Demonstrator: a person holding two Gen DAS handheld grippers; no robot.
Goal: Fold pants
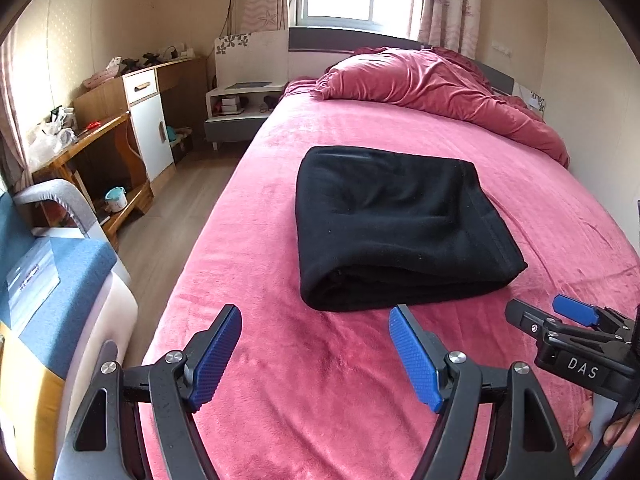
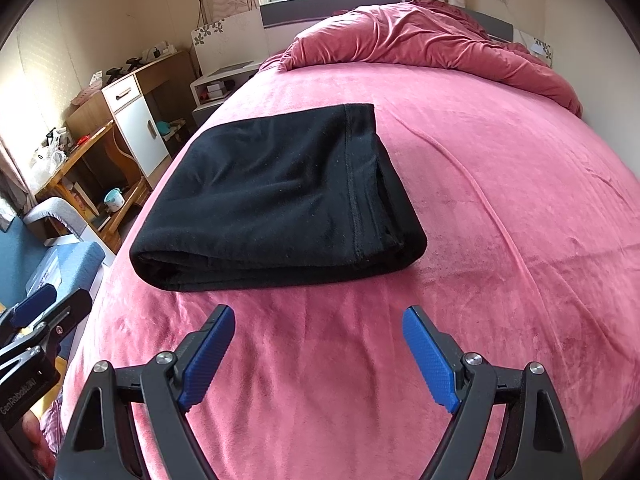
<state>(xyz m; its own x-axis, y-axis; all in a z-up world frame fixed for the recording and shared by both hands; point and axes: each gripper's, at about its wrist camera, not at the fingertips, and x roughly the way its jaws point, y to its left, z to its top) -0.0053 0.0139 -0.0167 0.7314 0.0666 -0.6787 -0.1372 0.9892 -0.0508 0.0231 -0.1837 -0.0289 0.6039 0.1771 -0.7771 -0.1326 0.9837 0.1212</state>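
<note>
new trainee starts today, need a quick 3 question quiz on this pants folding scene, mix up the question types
1. True or false: the left gripper is shut on the black pants.
2. Multiple choice: where do the pants lie? A) on the wooden desk B) folded in a compact stack on the pink bed cover C) draped over the rumpled red duvet
3. Fill in: both grippers hover open, short of the pants' near ____ edge.

Key
1. False. Its jaws are spread wide and hold nothing; the right gripper is the same.
2. B
3. folded
</note>
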